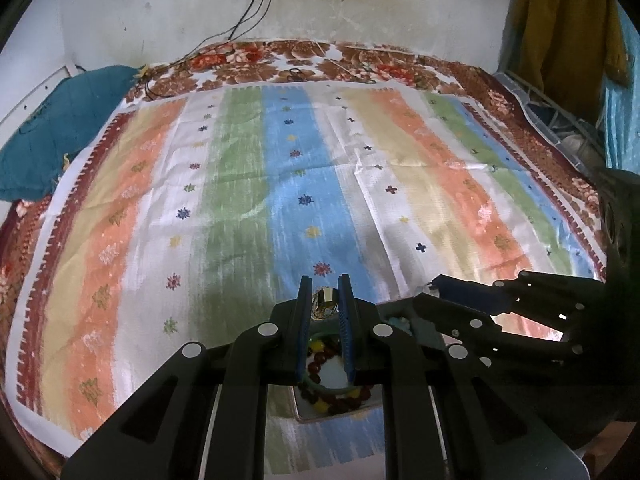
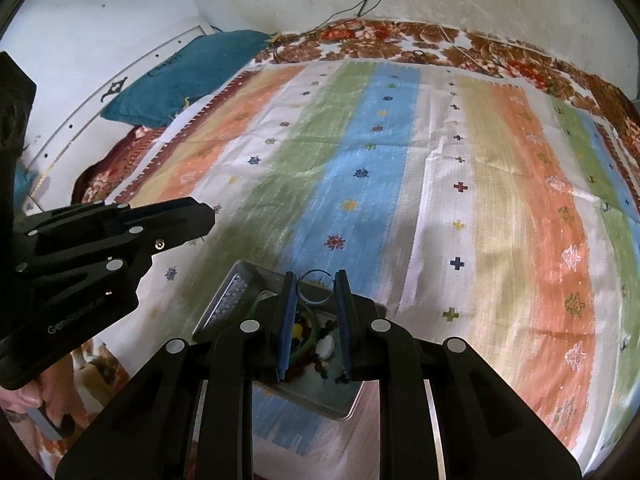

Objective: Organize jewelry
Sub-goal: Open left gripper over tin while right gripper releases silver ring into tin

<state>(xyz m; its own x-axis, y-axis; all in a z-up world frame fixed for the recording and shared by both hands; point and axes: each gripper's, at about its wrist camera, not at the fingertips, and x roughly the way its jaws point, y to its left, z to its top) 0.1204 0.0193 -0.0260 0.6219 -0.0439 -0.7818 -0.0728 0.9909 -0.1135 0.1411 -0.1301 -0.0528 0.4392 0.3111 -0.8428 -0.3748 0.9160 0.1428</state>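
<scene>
Left gripper: nearest the left wrist camera; blue-padded fingers stand a little apart, tips framing a small gold-and-dark ornament. Contact with the pads cannot be told.
Right gripper: fingers spread slightly, tips on either side of a clear ring-shaped bangle. Whether the pads touch it cannot be told.
Tray: shallow metal tray lying flat under both grippers, at the near edge of the cloth.
Tray contents: a green bangle lying flat, a strand of dark red and yellow beads curled inside and around it, a small white piece, loose dark beads.
Lid-like piece: dotted metal piece tilted against the tray's far left corner.
Writing: pale lettering on the left gripper's body in the right wrist view, beginning "Gen"; the rest is blurred.
Striped cloth: stripes run near to far.
Surroundings: teal pillow far left; floral bedsheet along the far edge; cables down the wall.
</scene>
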